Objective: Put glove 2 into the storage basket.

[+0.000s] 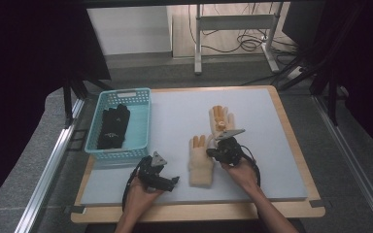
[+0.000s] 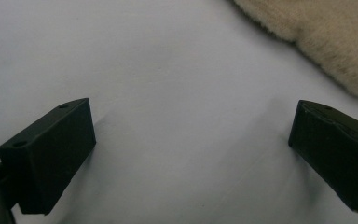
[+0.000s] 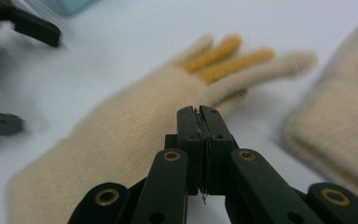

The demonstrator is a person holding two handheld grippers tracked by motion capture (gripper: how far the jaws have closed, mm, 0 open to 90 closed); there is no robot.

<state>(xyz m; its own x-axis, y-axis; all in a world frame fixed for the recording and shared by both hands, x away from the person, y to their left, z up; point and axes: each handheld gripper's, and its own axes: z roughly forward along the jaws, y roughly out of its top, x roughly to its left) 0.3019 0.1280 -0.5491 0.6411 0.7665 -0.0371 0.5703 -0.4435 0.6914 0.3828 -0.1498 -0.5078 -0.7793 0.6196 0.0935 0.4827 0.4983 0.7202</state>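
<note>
two cream gloves lie mid-desk [image 1: 272, 160]; the near glove [image 1: 200, 165] sits at four o'clock from the basket [image 1: 141, 92]. right gripper [image 3: 198, 112] fingers are clenched at its thumb edge, maybe pinching fuzz; a thin pinch could slip. left gripper [image 1: 175, 180] fingers are released.

A turquoise perforated plastic basket [image 1: 136, 127] stands on the pale grey table mat [image 1: 267, 160], up and left of the left tool. Inside lies a dark bundle, probably a pair of black knitted gloves [image 1: 113, 127]. Beyond the table stands a white metal frame [image 1: 233, 22] over tangled black cables [image 1: 250, 42].
</note>
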